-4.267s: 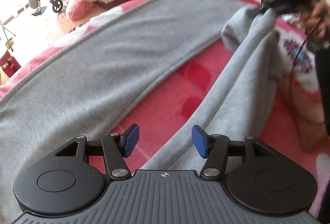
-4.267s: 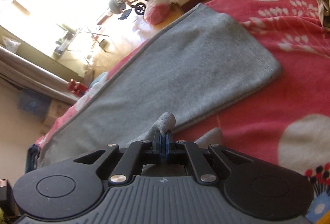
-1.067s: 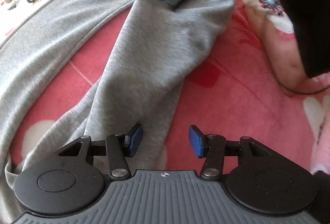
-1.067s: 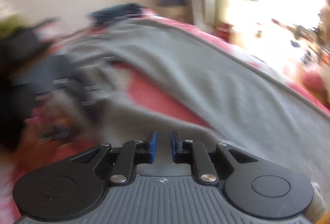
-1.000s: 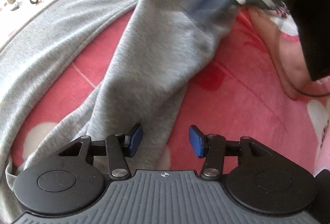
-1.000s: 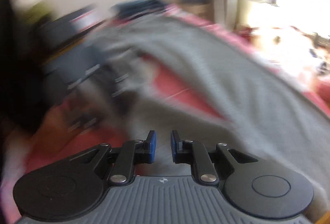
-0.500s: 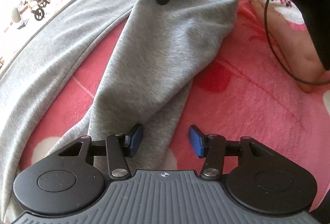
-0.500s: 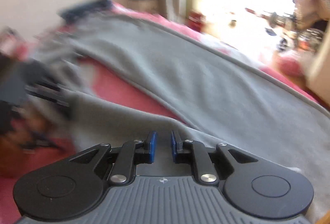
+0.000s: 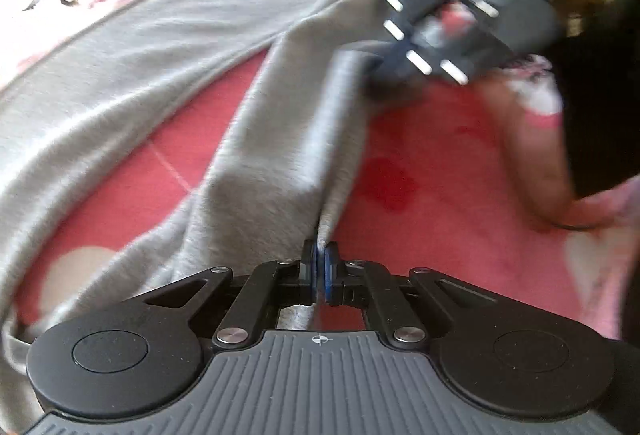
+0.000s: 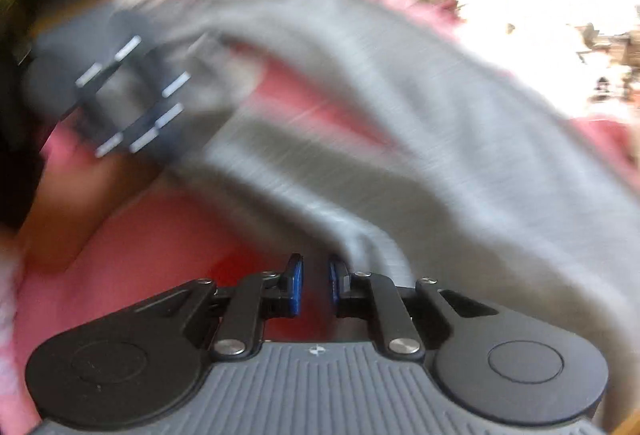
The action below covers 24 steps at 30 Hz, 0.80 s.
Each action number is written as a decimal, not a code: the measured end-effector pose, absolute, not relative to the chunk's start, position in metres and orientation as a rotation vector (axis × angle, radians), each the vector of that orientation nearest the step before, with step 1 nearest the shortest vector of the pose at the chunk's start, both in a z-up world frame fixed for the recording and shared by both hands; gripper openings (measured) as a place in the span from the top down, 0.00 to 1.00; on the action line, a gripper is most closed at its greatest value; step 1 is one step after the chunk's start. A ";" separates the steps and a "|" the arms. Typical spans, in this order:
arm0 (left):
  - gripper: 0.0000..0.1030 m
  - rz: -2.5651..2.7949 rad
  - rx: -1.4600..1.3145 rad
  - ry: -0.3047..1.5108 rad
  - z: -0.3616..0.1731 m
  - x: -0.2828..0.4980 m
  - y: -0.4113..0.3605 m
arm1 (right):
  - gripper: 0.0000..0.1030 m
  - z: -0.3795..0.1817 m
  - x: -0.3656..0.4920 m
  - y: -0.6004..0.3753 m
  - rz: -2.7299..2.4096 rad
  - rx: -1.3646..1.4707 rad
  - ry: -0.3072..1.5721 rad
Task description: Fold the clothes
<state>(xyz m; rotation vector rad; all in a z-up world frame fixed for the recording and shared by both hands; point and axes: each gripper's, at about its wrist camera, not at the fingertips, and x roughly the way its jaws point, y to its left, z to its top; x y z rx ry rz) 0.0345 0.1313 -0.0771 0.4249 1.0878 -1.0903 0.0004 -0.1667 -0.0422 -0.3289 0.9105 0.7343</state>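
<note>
Left wrist view: left gripper (image 9: 320,267) pinching near edge of grey trousers (image 9: 280,123), spread over red blanket (image 9: 420,195). Soft, limp fleece; best gripped at hems and seams. Right wrist view, blurred: right gripper (image 10: 316,285) slightly parted, empty, just left of the cloth.
</note>
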 end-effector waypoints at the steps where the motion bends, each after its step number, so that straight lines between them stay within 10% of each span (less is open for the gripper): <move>1: 0.99 -1.117 0.412 1.105 -0.076 0.034 0.132 | 0.86 -0.037 0.005 -0.174 0.700 -0.308 0.895; 9: 0.99 -1.189 0.331 1.159 -0.075 0.032 0.138 | 0.84 -0.017 -0.019 -0.159 0.985 -0.413 0.832; 15: 0.99 -1.192 0.236 1.203 -0.073 0.042 0.149 | 0.57 -0.033 -0.063 -0.125 1.065 -0.700 0.647; 18: 0.99 -1.210 0.199 1.232 -0.076 0.049 0.146 | 0.64 -0.047 -0.064 -0.110 1.039 -0.786 0.626; 20: 0.99 -1.231 0.202 1.251 -0.077 0.047 0.145 | 0.91 -0.055 -0.065 -0.100 1.040 -0.820 0.648; 24: 0.99 -1.264 0.204 1.309 -0.083 0.044 0.145 | 0.94 -0.047 -0.064 -0.102 1.191 -0.724 0.830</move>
